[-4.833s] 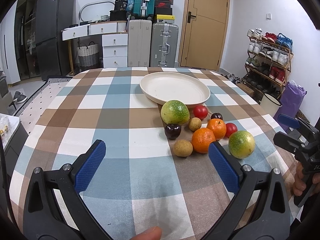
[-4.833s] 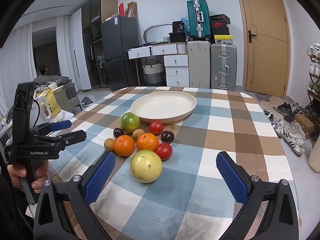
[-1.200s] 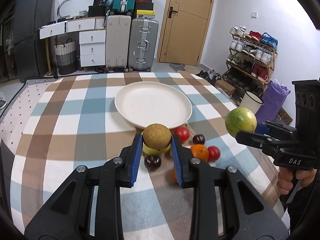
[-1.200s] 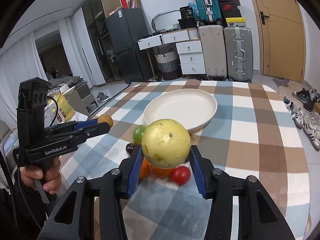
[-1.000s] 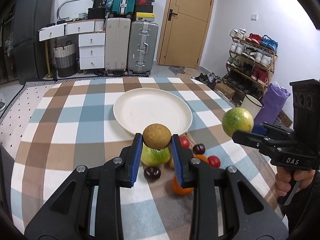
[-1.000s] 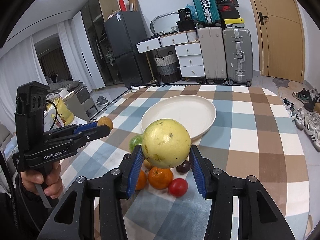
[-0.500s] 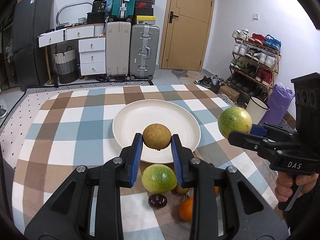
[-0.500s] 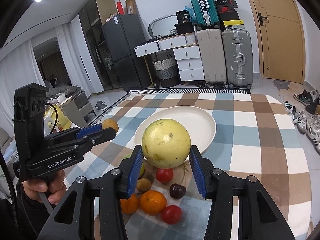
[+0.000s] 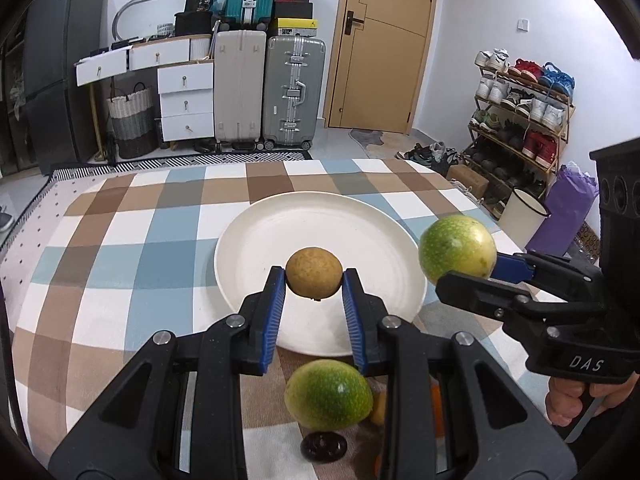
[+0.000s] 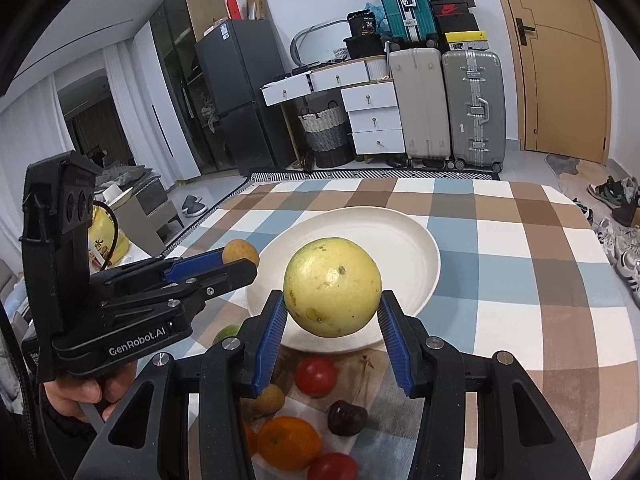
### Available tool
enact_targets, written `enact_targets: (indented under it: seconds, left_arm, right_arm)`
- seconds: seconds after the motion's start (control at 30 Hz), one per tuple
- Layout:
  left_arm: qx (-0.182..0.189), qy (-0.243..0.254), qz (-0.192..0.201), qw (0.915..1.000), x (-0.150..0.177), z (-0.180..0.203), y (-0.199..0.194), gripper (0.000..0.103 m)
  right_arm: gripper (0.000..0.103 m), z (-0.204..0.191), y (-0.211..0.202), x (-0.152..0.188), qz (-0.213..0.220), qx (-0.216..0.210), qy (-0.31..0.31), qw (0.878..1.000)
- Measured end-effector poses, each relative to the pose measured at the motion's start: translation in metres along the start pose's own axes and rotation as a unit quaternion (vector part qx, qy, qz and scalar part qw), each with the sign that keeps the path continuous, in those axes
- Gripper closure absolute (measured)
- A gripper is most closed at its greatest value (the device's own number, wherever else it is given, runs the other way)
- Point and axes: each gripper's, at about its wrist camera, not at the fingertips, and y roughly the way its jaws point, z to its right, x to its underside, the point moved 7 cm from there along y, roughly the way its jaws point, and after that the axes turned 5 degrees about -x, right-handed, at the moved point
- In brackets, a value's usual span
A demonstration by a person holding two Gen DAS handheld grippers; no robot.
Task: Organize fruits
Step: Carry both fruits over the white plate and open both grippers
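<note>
My left gripper (image 9: 314,280) is shut on a small brown round fruit (image 9: 314,273) and holds it above the near part of the empty white plate (image 9: 256,240). My right gripper (image 10: 332,312) is shut on a large yellow-green fruit (image 10: 332,286), held over the plate's near rim (image 10: 434,256). That fruit also shows in the left wrist view (image 9: 457,249); the brown fruit shows in the right wrist view (image 10: 240,252). On the table below lie a green fruit (image 9: 328,394), a dark cherry (image 10: 346,417), a red tomato (image 10: 316,375), an orange (image 10: 289,443) and a second small brown fruit (image 10: 271,400).
The table has a blue, brown and white checked cloth (image 9: 132,236). Suitcases (image 9: 294,92), white drawers (image 9: 184,100) and a door (image 9: 390,44) stand behind it. A shoe rack (image 9: 520,112) is at the right. A fridge (image 10: 228,100) stands at the back left.
Both grippers, which were open over the fruit pile, closed on fruits, lifted them and carried them forward. They now hang over the plate's near part; the pile has slid below the fingers.
</note>
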Motion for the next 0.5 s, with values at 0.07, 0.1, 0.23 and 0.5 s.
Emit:
enact_targets:
  seconds: [0.07, 0.1, 0.23, 0.5]
  left_arm:
    - [-0.007, 0.004, -0.001, 1.0000, 0.000, 0.000, 0.007, 0.077]
    - [-0.007, 0.005, -0.002, 1.0000, 0.001, 0.001, 0.010, 0.077]
    - [-0.008, 0.007, -0.001, 0.9999, 0.005, -0.001, 0.017, 0.077]
    - [-0.012, 0.002, 0.001, 0.9999, 0.009, -0.007, 0.021, 0.077]
  right_arm:
    - [0.055, 0.004, 0.005, 0.000, -0.004, 0.001, 0.004, 1.000]
    - [0.055, 0.007, 0.009, 0.000, -0.006, 0.002, 0.005, 1.000]
    - [0.055, 0.017, 0.021, 0.002, -0.013, 0.008, 0.013, 1.000]
    - [0.055, 0.024, 0.039, 0.008, -0.030, 0.005, 0.028, 0.999]
